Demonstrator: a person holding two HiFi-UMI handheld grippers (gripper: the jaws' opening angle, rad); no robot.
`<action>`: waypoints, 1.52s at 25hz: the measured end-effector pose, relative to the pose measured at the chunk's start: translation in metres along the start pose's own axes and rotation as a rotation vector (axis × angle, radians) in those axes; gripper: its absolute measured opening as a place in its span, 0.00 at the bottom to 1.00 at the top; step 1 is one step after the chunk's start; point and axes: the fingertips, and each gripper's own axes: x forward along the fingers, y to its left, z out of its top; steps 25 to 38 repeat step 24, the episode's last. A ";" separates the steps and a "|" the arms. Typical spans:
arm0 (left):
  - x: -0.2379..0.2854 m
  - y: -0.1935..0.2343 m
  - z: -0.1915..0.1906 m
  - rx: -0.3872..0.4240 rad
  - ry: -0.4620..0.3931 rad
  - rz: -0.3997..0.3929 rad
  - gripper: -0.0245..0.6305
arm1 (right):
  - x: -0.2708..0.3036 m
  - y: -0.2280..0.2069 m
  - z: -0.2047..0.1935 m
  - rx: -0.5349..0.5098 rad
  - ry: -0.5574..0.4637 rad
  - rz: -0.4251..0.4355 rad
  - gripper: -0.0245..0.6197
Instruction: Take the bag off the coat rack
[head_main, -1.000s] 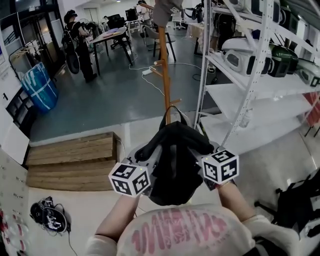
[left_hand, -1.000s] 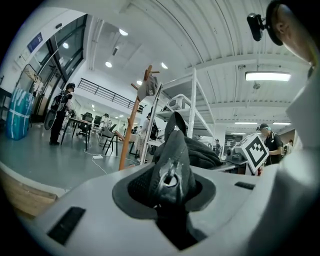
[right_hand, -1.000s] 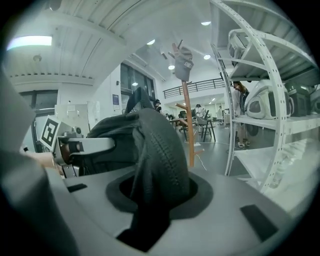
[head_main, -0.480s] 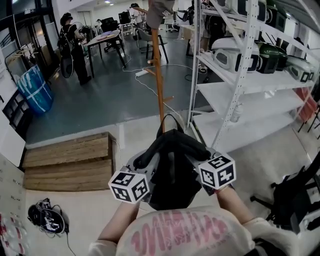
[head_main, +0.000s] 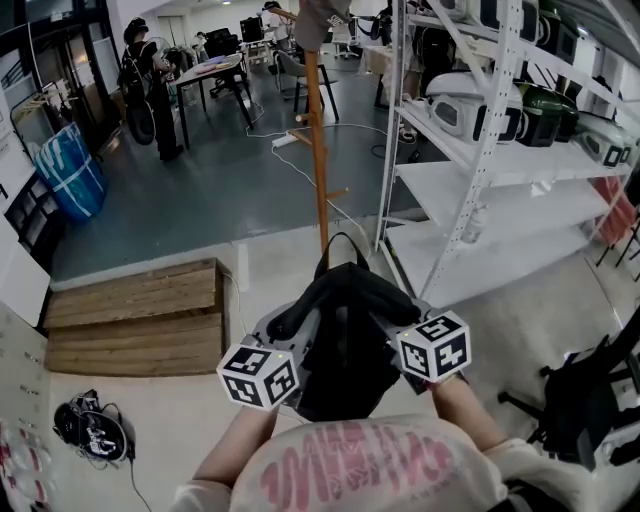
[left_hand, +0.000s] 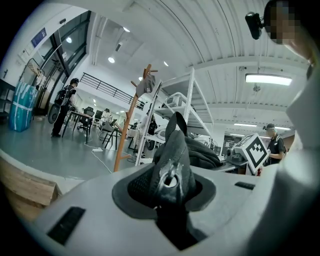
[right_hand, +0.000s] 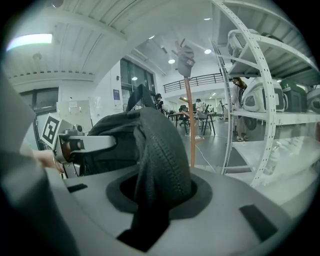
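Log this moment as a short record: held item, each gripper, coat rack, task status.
held item: black bag, carried close to the person's body
left gripper: fingers shut on the bag's fabric
right gripper: fingers shut on a fold of the bag
coat rack: wooden, upright, ahead beside the white shelving; grey cap on top
task status: bag is off the rack

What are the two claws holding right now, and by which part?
The black bag: left claw and right claw each pinch a fold of its upper fabric.
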 end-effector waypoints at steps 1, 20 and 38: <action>0.001 0.001 -0.001 -0.003 0.001 0.003 0.18 | 0.002 -0.001 -0.001 -0.001 0.003 0.003 0.21; 0.025 0.035 -0.016 -0.072 0.038 0.047 0.18 | 0.041 -0.016 -0.006 0.000 0.070 0.029 0.21; 0.033 0.040 -0.016 -0.067 0.034 0.049 0.18 | 0.048 -0.022 -0.006 0.002 0.065 0.031 0.21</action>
